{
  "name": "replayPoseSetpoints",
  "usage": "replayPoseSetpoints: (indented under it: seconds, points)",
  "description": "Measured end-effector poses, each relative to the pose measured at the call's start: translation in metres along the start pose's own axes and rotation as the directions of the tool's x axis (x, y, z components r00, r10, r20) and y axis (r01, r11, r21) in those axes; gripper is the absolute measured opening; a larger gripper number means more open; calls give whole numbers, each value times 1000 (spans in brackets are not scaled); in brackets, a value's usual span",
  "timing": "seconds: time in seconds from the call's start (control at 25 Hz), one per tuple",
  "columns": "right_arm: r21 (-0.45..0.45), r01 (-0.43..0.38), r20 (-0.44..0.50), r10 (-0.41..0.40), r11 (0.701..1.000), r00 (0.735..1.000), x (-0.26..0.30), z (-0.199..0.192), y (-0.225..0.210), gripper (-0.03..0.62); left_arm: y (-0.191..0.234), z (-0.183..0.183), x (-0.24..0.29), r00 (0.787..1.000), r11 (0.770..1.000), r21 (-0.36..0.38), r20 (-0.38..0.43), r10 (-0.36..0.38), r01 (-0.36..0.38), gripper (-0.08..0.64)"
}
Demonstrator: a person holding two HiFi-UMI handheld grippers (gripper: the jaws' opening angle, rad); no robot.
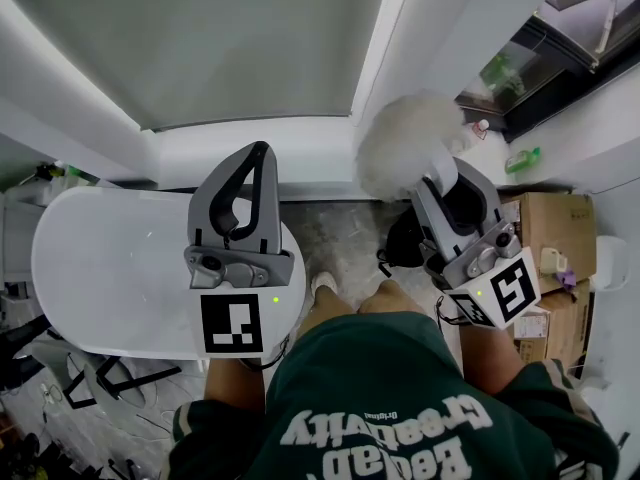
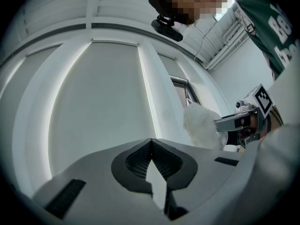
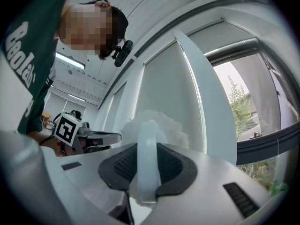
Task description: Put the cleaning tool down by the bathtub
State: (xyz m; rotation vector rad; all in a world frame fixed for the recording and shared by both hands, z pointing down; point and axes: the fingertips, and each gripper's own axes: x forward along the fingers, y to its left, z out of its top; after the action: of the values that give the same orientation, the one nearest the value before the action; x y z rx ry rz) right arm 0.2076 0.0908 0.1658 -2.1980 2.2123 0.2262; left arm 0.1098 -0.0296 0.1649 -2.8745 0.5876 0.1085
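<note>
L claw [image 2: 151, 143]: jaws shut tip to tip, nothing btwn them; in head view it shows over R end of white bathtub [image 1: 100, 268]. R claw [image 3: 146, 149]: part open, clamped on white handle of cleaning tool [image 1: 405, 143]. Fluffy white head sticks out past claw, R of tub, toward window blind [image 1: 230, 38].

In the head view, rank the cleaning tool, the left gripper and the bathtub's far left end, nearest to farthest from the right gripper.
1. The cleaning tool: clamped in the right gripper, fluffy head just beyond the jaws.
2. The left gripper: off to the left, alongside.
3. The bathtub, far left end: farthest left and lower.
</note>
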Motion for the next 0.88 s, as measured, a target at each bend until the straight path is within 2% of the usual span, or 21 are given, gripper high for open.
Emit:
replayPoseSetpoints:
  seconds: [0.36,0.56,0.76,0.88]
  points:
    - [2,-71,23,71,997,997,22,3,7,95,15,2,-12,998,998,23,-14,66,-66,2]
    - [13,-139,22,139,990,990,44,-3,13,95,33,-1,-17,991,991,19,-24,132,-132,2]
    - [38,-211,26,210,977,977,87,-13,14,95,61,-12,-13,977,979,26,-52,204,-203,2]
    - [55,-285,39,283,957,958,115,-20,16,95,78,-20,-11,958,961,45,-79,277,-274,3]
